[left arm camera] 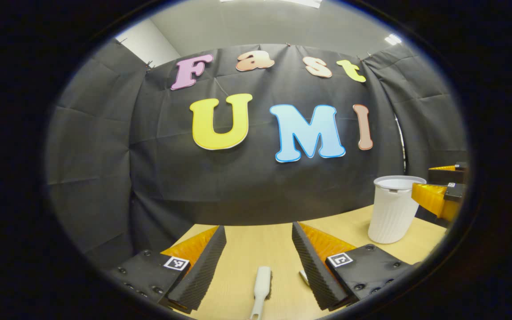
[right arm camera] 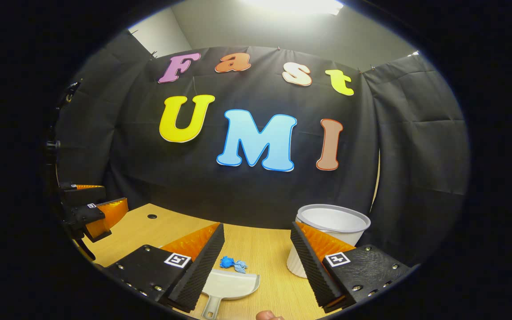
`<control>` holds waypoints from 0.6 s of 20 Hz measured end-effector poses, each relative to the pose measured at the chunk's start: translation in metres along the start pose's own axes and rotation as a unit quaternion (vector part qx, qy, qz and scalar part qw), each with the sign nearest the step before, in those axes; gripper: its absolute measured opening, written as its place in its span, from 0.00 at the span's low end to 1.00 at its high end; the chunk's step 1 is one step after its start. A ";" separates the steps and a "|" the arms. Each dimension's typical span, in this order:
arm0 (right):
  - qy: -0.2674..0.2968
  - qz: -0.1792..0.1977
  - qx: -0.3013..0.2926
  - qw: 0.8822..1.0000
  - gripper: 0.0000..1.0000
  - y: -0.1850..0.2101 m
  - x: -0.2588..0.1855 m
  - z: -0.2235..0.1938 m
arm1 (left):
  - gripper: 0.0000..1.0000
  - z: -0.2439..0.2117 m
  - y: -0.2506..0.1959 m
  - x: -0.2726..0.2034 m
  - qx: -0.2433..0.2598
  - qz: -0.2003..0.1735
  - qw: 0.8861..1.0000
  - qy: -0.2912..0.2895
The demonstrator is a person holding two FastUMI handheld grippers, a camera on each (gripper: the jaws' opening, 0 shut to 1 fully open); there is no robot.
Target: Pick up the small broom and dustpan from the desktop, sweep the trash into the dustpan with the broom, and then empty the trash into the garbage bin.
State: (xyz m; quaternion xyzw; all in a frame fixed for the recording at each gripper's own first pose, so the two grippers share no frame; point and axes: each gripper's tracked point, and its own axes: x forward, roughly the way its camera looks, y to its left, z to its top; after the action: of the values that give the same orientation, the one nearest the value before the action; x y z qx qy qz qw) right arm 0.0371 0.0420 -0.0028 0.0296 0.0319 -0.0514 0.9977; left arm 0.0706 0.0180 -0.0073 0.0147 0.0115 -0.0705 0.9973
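- Black cloth walls close the booth on three sides; a pale wood-grain table (right arm camera: 256, 249) carries everything.
- Left gripper (left arm camera: 259, 249): jaws stand wide with nothing between them. The small broom (left arm camera: 261, 286) lies flat on the table just below and between its fingers, handle running toward the camera, not yet touched.
- Right gripper (right arm camera: 257, 249): jaws likewise wide and empty. The dustpan (right arm camera: 228, 286) lies on the table under its left finger, handle toward the camera, scoop pointing away.
- Trash: a crumpled blue scrap (right arm camera: 233, 264) sits just beyond the dustpan's lip, close to it but apart.
- A white ribbed garbage bin (right arm camera: 327, 233) stands upright on the table to the right of the trash, partly behind the right gripper's right finger; in the left gripper view the same bin is at the far right.
- Step in hand, by my reading: the opening pick-up, neither tool yet grasped.
- Next move likely calls for each gripper to drop lower and close across its own handle; both handles are thin and lie flat, so a low approach seems needed.
- Writing: no brand or label legible on the tools or the bin; the fingers carry small square tags I cannot read.
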 end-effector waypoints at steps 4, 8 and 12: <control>0.021 0.003 0.010 1.000 0.94 0.002 0.006 -0.009 | 1.00 -0.010 -0.004 0.009 -0.002 -0.006 1.000 0.012; 0.063 0.013 0.021 0.998 0.94 0.012 0.009 -0.032 | 1.00 -0.034 -0.009 0.021 -0.003 -0.023 0.999 0.043; 0.119 0.033 0.026 0.992 0.94 0.029 0.009 -0.063 | 1.00 -0.073 -0.007 0.025 0.000 -0.029 0.995 0.095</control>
State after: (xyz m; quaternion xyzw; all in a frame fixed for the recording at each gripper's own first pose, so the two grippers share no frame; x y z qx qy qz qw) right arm 0.0453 0.0738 -0.0648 0.0627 0.1479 -0.0156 0.9869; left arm 0.0925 0.0102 -0.0808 0.0214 0.1066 -0.0981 0.9892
